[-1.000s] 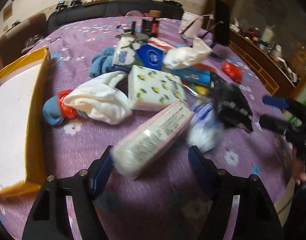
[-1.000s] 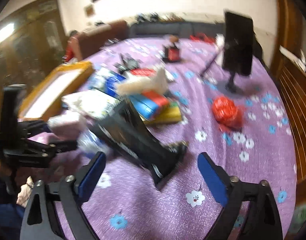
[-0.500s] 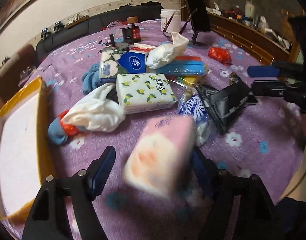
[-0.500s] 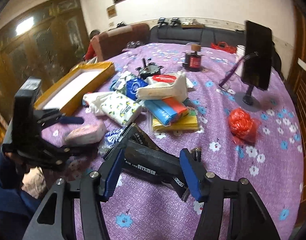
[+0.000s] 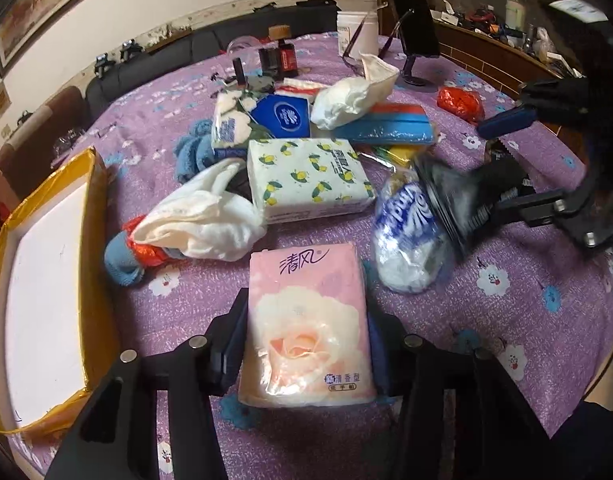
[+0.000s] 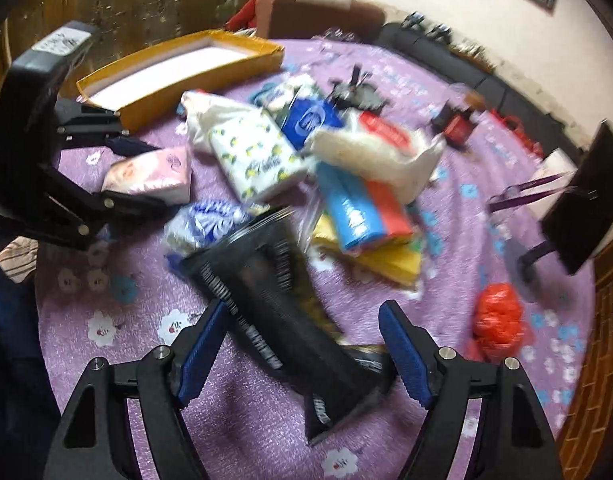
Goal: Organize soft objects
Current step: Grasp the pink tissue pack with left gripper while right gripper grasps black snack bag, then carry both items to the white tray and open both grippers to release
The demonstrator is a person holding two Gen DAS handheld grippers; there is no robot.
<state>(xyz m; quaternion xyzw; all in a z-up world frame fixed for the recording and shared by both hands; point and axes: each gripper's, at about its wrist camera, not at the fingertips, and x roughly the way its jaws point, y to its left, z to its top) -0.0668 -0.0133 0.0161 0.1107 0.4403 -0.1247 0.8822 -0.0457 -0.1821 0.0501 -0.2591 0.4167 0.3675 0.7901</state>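
Note:
A pink tissue pack [image 5: 306,336] with a rose print sits between the blue pads of my left gripper [image 5: 306,308]. The jaws are closing and both pads press its sides. The right wrist view shows the same pack [image 6: 150,172] in the left gripper [image 6: 142,174], low over the purple cloth. My right gripper [image 6: 304,308] straddles a blurred black pouch [image 6: 274,288] lying on the table. Its jaws are opening, and the right pad stands clear of the pouch. The left wrist view shows the pouch [image 5: 466,196] and the right gripper [image 5: 502,164] at the right.
A yellow box [image 5: 100,200] with a white floor lies at the left. Mid-table are a lemon-print tissue pack [image 5: 306,176], a white cloth [image 5: 202,220], a blue-white bag [image 5: 406,236] and blue and red packs [image 5: 386,128]. A red bag [image 5: 460,102] and a phone stand [image 5: 414,40] are beyond.
The pink pack turned face up between the left jaws, which closed onto it. The right jaws narrowed around the black pouch, then widened, and the right gripper rolled.

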